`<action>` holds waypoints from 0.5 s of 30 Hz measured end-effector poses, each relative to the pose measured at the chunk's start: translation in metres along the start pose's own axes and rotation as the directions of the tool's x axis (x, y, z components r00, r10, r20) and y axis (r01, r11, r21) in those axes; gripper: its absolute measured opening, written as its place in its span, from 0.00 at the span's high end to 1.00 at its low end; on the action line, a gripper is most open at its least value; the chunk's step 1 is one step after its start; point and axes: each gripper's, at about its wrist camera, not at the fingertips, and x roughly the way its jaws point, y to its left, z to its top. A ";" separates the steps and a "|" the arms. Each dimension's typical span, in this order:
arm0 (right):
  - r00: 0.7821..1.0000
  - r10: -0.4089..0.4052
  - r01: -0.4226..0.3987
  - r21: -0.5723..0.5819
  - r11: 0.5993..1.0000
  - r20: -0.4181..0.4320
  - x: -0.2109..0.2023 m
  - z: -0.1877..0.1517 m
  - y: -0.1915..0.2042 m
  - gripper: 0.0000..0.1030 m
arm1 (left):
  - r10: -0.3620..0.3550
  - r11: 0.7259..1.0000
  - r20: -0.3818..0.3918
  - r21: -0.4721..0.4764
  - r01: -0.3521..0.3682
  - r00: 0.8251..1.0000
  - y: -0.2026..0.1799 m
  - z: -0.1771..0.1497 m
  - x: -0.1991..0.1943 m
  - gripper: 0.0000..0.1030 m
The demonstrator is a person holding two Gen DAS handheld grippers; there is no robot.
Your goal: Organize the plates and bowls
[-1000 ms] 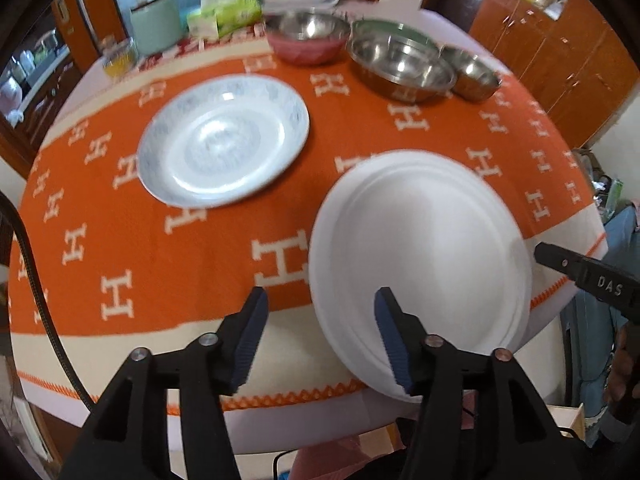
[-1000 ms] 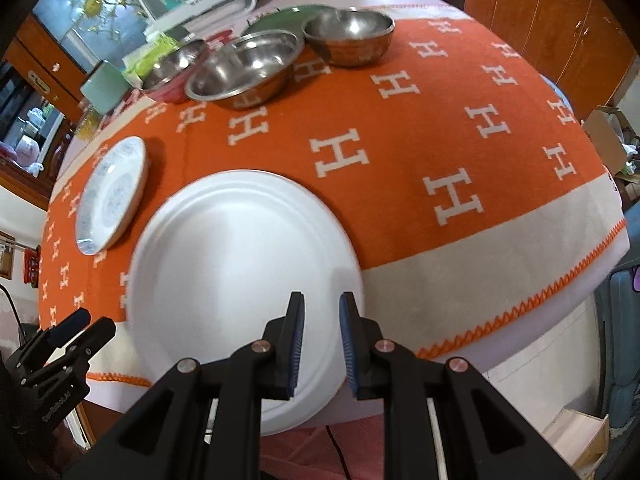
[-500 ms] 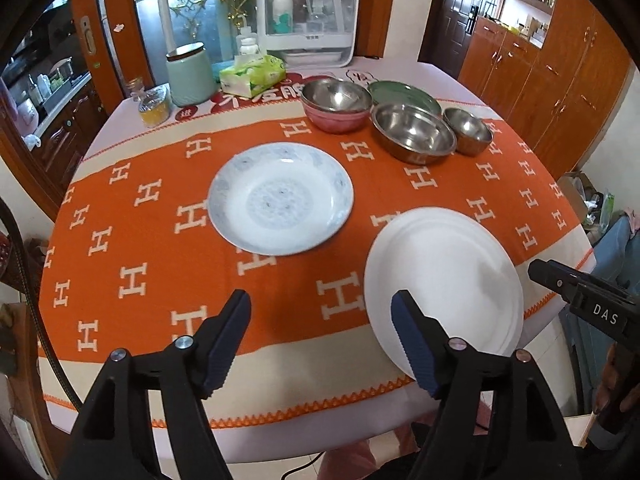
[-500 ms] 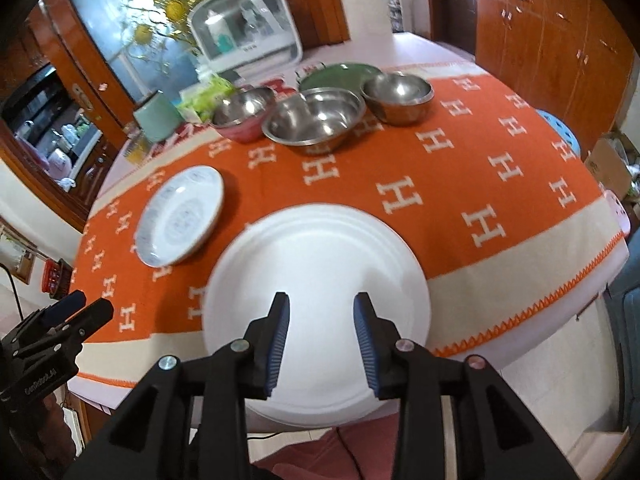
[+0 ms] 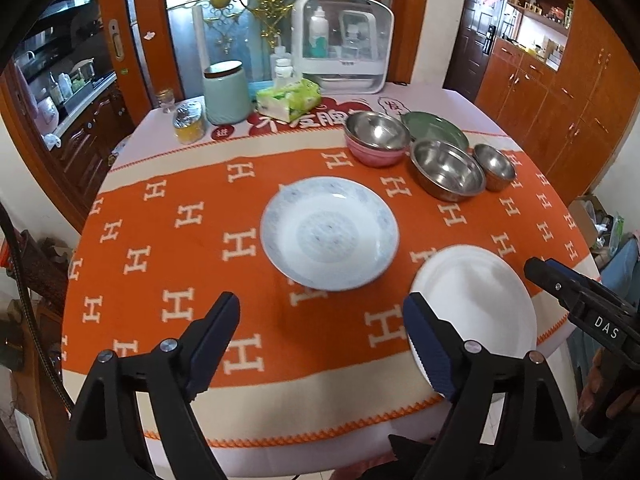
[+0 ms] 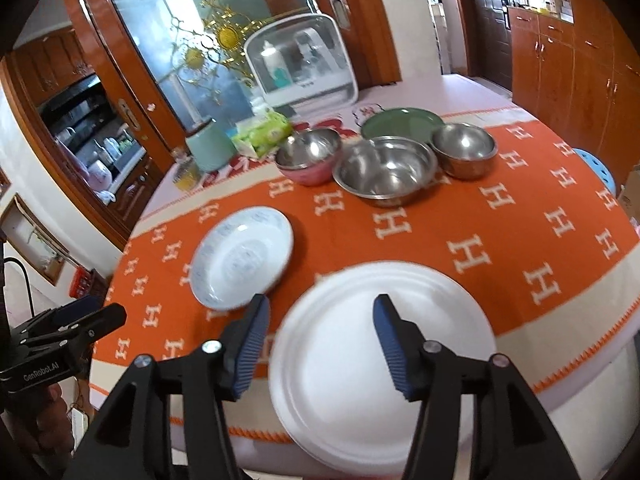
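Note:
A plain white plate (image 5: 476, 308) (image 6: 380, 364) lies at the table's near edge, jutting slightly over it. A blue-patterned plate (image 5: 330, 232) (image 6: 242, 256) rests mid-table. At the back stand a pink-sided steel bowl (image 5: 376, 138) (image 6: 308, 156), a large steel bowl (image 5: 448, 170) (image 6: 386, 170), a small steel bowl (image 5: 494, 166) (image 6: 464, 148) and a green plate (image 5: 436, 128) (image 6: 402, 120). My left gripper (image 5: 320, 320) hovers above the cloth, jaws opening, nothing between them. My right gripper (image 6: 320, 328) hangs over the white plate, jaws opening, pads clear of it.
An orange cloth with white H marks covers the round table (image 5: 160, 240). At the back stand a mint canister (image 5: 226, 94), a tissue pack (image 5: 288, 98), a jar (image 5: 188, 124) and a white dish cabinet (image 5: 342, 44). Wooden cupboards line the right side.
Both grippers have risen and pulled back from the table while their jaws widened. The right gripper's nearly shut jaws spread apart over the white plate, which stays at the table edge.

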 end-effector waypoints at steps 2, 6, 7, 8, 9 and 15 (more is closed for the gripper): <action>1.000 0.010 -0.010 0.005 1.000 0.015 0.006 0.005 0.006 0.45 | 0.000 1.000 -0.001 0.009 0.000 1.000 0.009 0.007 0.001 0.20; 1.000 0.004 -0.005 0.041 0.999 0.012 0.023 0.011 0.018 0.44 | 0.011 0.999 -0.014 0.036 -0.010 1.000 0.025 0.021 0.007 0.18; 1.000 0.003 -0.004 0.051 0.999 0.008 0.027 0.012 0.020 0.44 | 0.009 0.999 -0.025 0.042 -0.008 1.000 0.030 0.025 0.009 0.17; 1.000 0.002 -0.002 0.062 0.998 0.002 0.031 0.014 0.022 0.43 | 0.005 0.999 -0.037 0.050 -0.003 0.999 0.036 0.030 0.012 0.17; 1.000 -0.001 0.002 0.075 0.997 -0.006 0.036 0.015 0.024 0.43 | 0.003 0.998 -0.047 0.057 0.000 0.999 0.039 0.033 0.015 0.17; 0.999 0.005 0.001 0.140 0.990 -0.041 0.058 0.019 0.034 0.38 | -0.012 0.996 -0.109 0.088 0.022 0.994 0.060 0.056 0.038 0.17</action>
